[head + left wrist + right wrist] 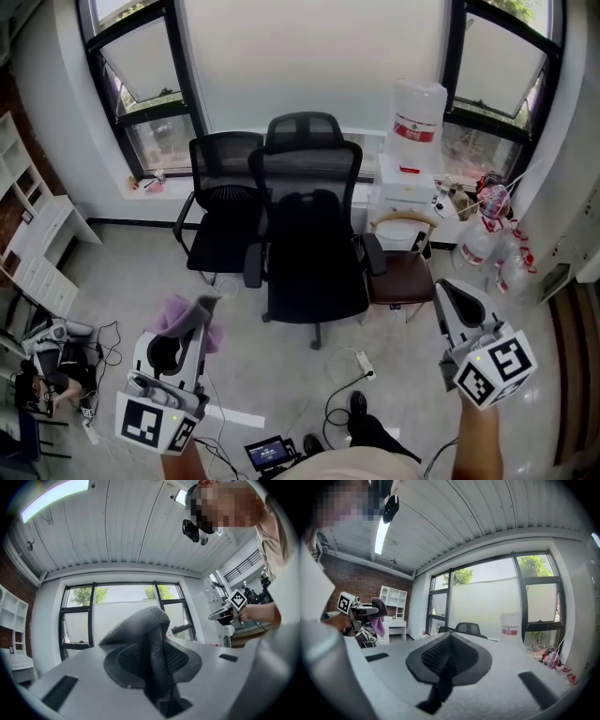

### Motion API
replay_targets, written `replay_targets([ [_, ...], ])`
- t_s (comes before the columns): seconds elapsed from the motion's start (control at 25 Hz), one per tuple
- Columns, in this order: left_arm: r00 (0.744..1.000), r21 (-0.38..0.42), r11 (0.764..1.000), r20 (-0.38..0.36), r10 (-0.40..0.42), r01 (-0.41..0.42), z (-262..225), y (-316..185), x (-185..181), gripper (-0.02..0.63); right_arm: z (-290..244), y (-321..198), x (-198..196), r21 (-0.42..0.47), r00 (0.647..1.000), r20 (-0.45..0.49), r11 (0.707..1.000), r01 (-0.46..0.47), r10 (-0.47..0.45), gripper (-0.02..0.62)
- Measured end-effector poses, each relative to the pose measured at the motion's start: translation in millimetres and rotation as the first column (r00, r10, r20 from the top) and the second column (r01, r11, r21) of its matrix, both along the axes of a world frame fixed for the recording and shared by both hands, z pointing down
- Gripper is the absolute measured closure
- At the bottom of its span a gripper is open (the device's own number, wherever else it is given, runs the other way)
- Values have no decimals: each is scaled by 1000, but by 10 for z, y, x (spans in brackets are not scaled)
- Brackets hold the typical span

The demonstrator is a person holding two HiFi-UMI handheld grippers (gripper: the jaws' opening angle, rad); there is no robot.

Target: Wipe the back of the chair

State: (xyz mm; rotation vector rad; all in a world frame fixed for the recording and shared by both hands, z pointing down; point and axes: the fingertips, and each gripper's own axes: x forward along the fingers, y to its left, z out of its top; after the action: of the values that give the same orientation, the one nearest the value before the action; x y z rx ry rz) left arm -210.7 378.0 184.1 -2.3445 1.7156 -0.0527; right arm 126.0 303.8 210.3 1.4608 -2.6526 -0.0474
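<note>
Jaws L clamp cloth (178, 314); 3 blk chairs (314, 251).

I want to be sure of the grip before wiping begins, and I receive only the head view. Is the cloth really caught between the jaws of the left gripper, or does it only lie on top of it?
Observer: It is caught. In the left gripper view, the left gripper has its jaws shut on the cloth, which bunches up above them.
Operator: Does the right gripper hold anything?
Observer: No. In its own view the right gripper has its jaws together with nothing between them.
Operator: Does it point toward the chair?
Observer: Yes. The top of the chair shows just beyond its jaws, some way off.
</note>
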Motion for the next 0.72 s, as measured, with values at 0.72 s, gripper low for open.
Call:
replay_targets([
  [0.72, 987, -32, 987, 48, -155, 156, -18, -1551, 555, 525, 144, -2163, 456, -8, 986, 93, 990, 140, -139, 600],
])
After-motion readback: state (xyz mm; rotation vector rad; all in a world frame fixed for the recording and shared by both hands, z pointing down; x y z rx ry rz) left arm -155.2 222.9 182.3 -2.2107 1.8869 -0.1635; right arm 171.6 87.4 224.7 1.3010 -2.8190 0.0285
